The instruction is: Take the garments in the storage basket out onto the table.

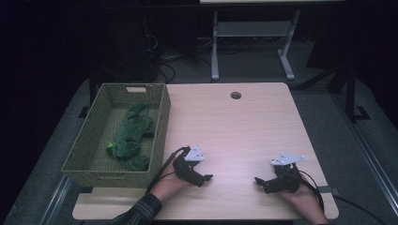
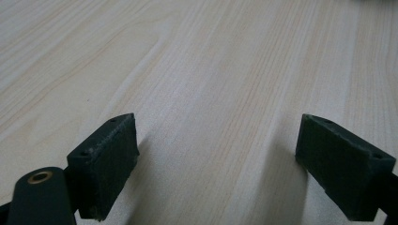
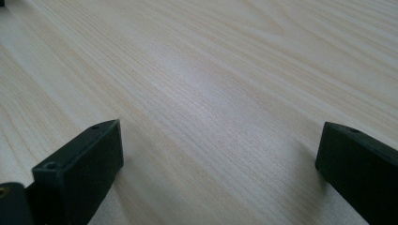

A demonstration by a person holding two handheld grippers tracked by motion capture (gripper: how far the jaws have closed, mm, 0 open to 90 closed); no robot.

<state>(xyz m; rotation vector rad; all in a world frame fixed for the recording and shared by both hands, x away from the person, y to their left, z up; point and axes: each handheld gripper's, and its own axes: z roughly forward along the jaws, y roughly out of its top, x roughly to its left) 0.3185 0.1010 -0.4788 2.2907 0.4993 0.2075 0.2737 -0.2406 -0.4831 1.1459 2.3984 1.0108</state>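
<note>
Take the woven basket (image 1: pixel 89 149) as your landmark: it sits on the left end of the pale wood table (image 1: pixel 244 126), overhanging the left edge a little, and it looks like stiff wicker, light enough to skid if you push its wall. Inside it, lying along the floor from the far middle toward the near right corner, is the green plush toy (image 1: pixel 130 137), the nearest thing to your grippers. Judge it as soft, light and limp; it should squash under the pads and sag when lifted, and it is neither fragile nor slippery. Take it across the thick middle of the body, not by a thin limb or the end, and come down from above so the basket wall stays clear. Your left gripper (image 1: pixel 202 178) rests on the table just right of the basket's near right corner, jaws spread wide with nothing between them. Your right gripper (image 1: pixel 262 183) lies well to the right of the basket, jaws likewise spread and empty.
</note>
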